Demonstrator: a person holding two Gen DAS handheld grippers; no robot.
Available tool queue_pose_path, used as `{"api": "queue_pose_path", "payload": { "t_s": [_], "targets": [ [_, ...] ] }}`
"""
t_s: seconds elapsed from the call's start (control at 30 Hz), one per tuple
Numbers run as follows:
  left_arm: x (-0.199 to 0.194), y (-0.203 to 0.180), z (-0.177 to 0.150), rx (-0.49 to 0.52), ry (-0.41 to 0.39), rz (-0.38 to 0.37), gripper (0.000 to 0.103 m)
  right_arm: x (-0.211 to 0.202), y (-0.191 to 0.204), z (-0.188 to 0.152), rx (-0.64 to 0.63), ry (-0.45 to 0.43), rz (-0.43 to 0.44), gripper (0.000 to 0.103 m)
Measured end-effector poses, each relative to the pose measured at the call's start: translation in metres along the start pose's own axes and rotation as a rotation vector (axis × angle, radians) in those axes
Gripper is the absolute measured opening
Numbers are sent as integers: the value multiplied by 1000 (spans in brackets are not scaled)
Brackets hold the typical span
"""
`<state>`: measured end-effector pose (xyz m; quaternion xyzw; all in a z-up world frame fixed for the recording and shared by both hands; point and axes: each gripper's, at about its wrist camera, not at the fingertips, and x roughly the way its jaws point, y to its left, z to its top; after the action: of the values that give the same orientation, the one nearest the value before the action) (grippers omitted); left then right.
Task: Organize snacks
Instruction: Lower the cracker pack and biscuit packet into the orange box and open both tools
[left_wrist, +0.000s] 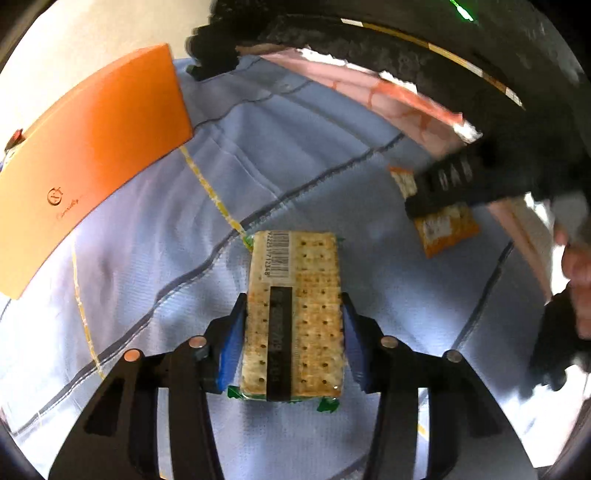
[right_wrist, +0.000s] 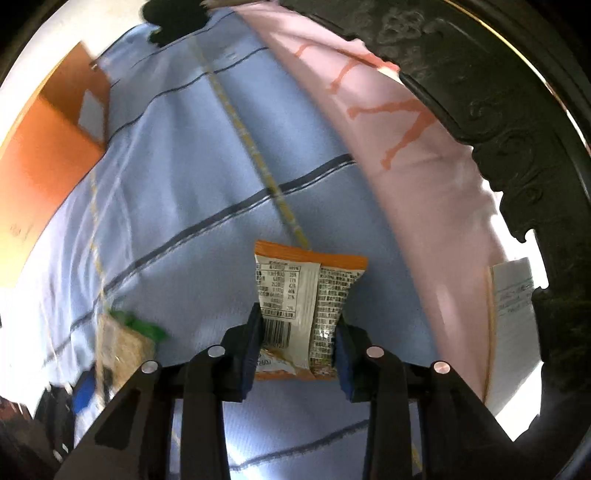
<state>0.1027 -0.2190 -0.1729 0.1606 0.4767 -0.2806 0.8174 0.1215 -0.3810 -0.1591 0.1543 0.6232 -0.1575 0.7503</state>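
Left tool (left_wrist: 293, 332) pinches the clear-wrapped rectangular cracker pack (left_wrist: 295, 314) on the blue striped cloth (left_wrist: 155, 229). Right tool (right_wrist: 299, 347) pinches the orange-edged foil snack packet (right_wrist: 303, 306) on the same cloth.

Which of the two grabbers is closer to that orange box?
Left. The left gripper, fingers around the cracker pack, sits nearer the orange box; the right gripper, clamping the orange snack bag, is farther off.
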Motion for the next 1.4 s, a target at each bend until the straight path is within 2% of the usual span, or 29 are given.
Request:
{"api": "queue_pose_path", "payload": {
  "t_s": [0.1,0.23,0.33,0.47,0.53,0.67,0.8,0.93,1.03,1.17,1.4],
  "targets": [
    [-18,5,9,-9,-24,-24,46,-18,4,-7,-23,-26,29,35],
    [-49,15,22,42,-93,68,47,-45,23,-3,-48,-74,77,35],
    [-72,38,31,-6,-120,106,47,-78,42,9,-55,-141,162,35],
    [-106,83,45,-90,-180,182,47,-112,79,19,-147,-258,137,36],
    [-118,104,47,-129,-197,210,47,-120,92,34,-180,-284,150,37],
    [-142,155,55,-222,-222,253,47,-150,128,37,-271,-344,140,37],
    [-159,192,65,-270,-240,303,46,-163,165,52,-339,-361,186,36],
    [-159,227,83,-328,-238,318,47,-169,206,73,-413,-394,143,36],
    [-154,257,99,-386,-226,321,47,-173,233,93,-451,-393,175,36],
    [-145,292,116,-450,-218,343,46,-174,257,116,-485,-420,173,36],
    [-130,309,129,-459,-213,348,47,-155,279,139,-498,-415,179,36]
  ]
}}
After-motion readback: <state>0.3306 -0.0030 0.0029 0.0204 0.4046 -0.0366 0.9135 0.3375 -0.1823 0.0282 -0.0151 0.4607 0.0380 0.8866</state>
